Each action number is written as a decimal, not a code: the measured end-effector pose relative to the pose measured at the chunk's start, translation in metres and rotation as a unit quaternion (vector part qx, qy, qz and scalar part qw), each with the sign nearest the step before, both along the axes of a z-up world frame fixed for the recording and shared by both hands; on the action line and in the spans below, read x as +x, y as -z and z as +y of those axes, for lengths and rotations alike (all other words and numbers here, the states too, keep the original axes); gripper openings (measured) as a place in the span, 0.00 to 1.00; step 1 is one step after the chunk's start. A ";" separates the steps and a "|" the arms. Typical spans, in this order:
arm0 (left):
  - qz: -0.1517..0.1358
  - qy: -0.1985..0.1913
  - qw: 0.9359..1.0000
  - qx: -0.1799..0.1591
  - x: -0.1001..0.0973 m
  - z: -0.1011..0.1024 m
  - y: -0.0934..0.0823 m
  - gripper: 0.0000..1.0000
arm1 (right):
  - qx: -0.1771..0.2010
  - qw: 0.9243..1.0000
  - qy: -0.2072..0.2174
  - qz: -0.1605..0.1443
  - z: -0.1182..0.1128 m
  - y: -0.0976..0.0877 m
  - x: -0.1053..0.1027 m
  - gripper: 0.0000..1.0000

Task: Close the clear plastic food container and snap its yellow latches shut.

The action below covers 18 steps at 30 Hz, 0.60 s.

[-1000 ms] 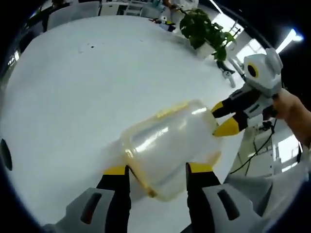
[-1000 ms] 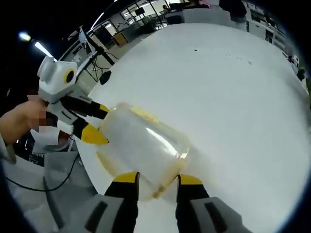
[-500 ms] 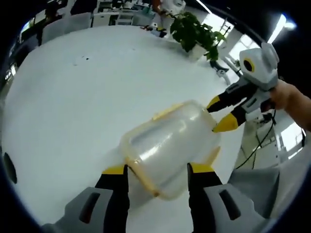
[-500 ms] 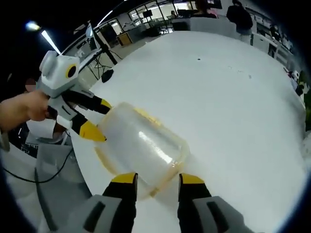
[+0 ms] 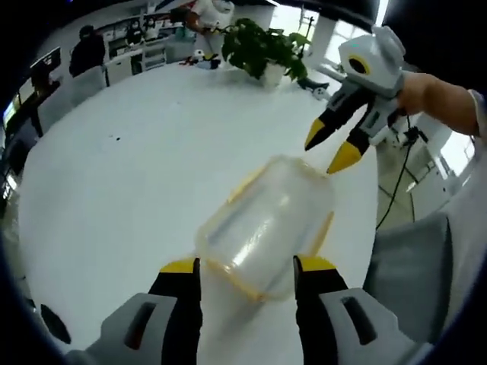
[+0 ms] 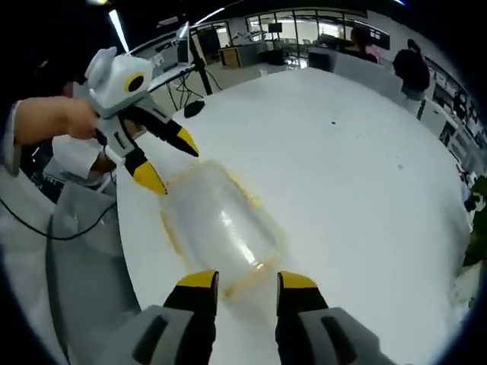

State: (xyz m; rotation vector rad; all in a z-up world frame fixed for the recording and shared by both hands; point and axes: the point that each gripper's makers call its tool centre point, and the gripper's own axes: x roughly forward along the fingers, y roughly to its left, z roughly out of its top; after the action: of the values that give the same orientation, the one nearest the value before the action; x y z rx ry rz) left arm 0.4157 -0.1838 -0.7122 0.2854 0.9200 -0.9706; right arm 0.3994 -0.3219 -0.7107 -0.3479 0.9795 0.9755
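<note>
Start with what sits nearest your claws. In the left gripper view, your left gripper (image 5: pixel 245 268) stands wide, its two yellow-tipped jaws flanking the near end of the clear plastic food container (image 5: pixel 262 220) without clamping it. In the right gripper view, your right gripper (image 6: pixel 247 283) is likewise spread, its jaws just short of the container's opposite end.

The container lies on the white table (image 5: pixel 137 175) with its lid on; whether the lid is fully seated cannot be told. A yellow latch (image 5: pixel 321 232) runs along the side to the right of your left claw, and another yellow latch (image 5: pixel 245 181) lies on the left side, farther ahead. Neither reads clearly as snapped.

To do this step well, steady the body with one claw and press each latch flat against the wall with a single jaw tip. Expect the smooth plastic to slide if pushed off-centre.

Beyond the container, a potted plant (image 5: pixel 262 49) stands well apart at the table's far edge.
</note>
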 end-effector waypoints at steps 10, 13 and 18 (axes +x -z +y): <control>-0.046 0.080 0.996 -0.017 -0.001 -0.019 -0.016 0.42 | 0.027 0.994 -0.091 -0.048 0.022 -0.015 -0.008 0.26; -0.054 0.110 0.992 -0.023 -0.005 -0.027 -0.020 0.42 | 0.028 0.992 -0.113 -0.055 0.028 -0.017 -0.011 0.26; -0.072 0.171 0.982 -0.020 -0.010 -0.038 -0.018 0.39 | 0.035 0.988 -0.130 -0.073 0.041 -0.022 -0.004 0.24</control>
State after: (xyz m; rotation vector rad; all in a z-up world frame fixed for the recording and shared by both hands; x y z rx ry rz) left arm 0.4053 -0.2222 -0.6940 0.4857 0.7301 -1.2655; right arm 0.3957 -0.2809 -0.6884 -0.4893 0.7757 1.1997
